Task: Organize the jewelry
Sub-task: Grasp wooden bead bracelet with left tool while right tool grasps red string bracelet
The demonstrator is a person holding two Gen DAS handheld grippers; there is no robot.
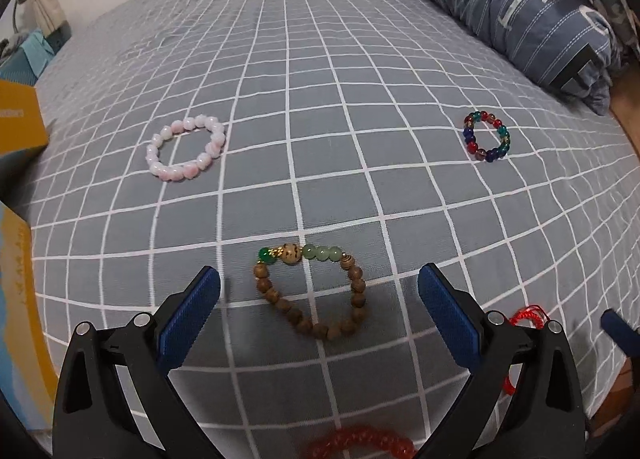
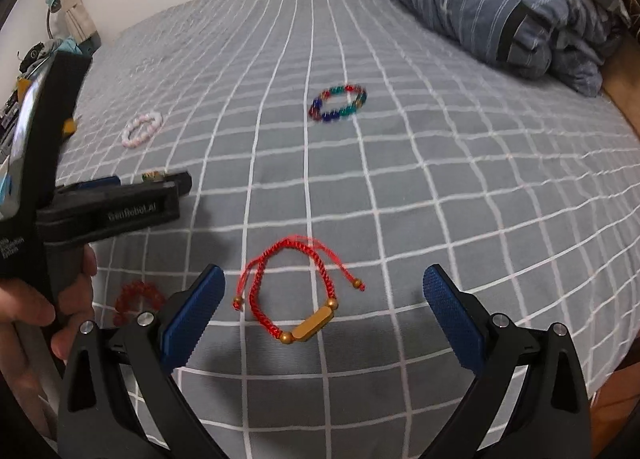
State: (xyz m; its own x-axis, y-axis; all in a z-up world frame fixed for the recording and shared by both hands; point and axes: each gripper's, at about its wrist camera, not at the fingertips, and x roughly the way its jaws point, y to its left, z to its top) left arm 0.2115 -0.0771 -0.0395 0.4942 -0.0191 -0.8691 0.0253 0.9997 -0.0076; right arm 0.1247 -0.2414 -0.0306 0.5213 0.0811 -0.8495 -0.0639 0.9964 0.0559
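Several bracelets lie on a grey checked bedsheet. In the left wrist view my left gripper (image 1: 319, 285) is open and empty, its blue pads either side of a brown wooden bead bracelet (image 1: 354, 291) with green beads. A pink bead bracelet (image 1: 185, 147) lies far left, a multicoloured bead bracelet (image 1: 485, 135) far right, a red bead bracelet (image 1: 362, 443) at the bottom edge. In the right wrist view my right gripper (image 2: 323, 285) is open and empty around a red braided cord bracelet (image 2: 292, 291) with a gold bar. The left gripper (image 2: 120, 207) shows at the left.
A folded blue striped quilt (image 1: 520, 3) lies at the bed's far right corner. Yellow boxes (image 1: 18, 115) stand at the left edge of the bed. The bed's right edge drops to a wooden floor (image 2: 624, 99).
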